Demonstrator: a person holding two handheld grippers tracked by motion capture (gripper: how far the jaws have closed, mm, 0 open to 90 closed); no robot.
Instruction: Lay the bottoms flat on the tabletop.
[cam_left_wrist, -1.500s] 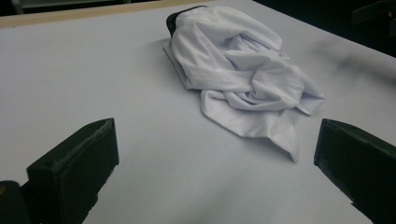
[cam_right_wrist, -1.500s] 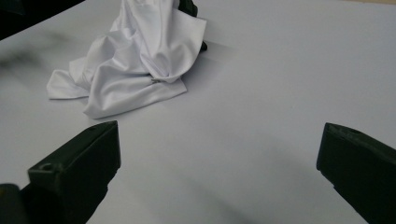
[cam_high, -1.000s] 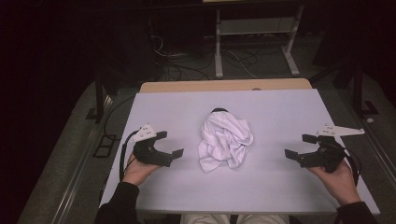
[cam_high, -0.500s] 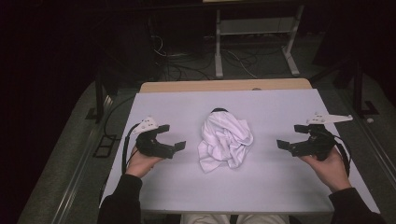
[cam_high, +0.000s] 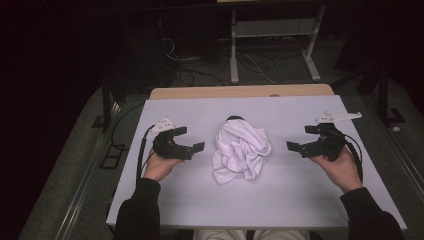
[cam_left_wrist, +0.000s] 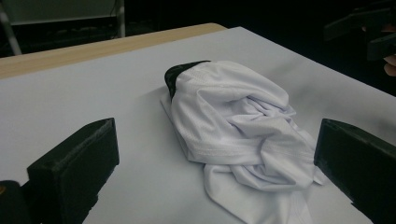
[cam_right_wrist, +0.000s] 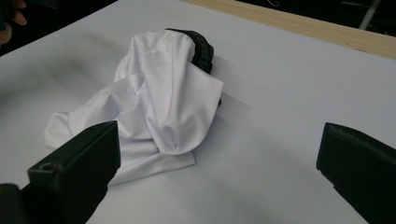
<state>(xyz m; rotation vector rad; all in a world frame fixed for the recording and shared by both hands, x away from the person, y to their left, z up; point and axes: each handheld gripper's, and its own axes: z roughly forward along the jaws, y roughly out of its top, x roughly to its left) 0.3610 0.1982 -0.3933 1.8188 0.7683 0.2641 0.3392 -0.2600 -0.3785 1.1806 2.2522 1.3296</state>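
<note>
High view puts the desk (cam_high: 165, 200) across mid-frame, with the crumpled white garment (cam_high: 241, 150) at its centre, long axis running up-frame. Left gripper (cam_high: 192, 140), jaws wide, sits just beside it; right gripper (cam_high: 299, 139), also wide, stands farther off.

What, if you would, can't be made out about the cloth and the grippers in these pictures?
- What garment the white cloth is: crumpled in every view, its folds hide its shape.
- The dark part at its far end: mostly covered by cloth, so collar or separate item is unclear.
- The small mark on the table's wooden edge: too small in the high view.
- The right gripper body: cut off at the bottom of its own view.
</note>
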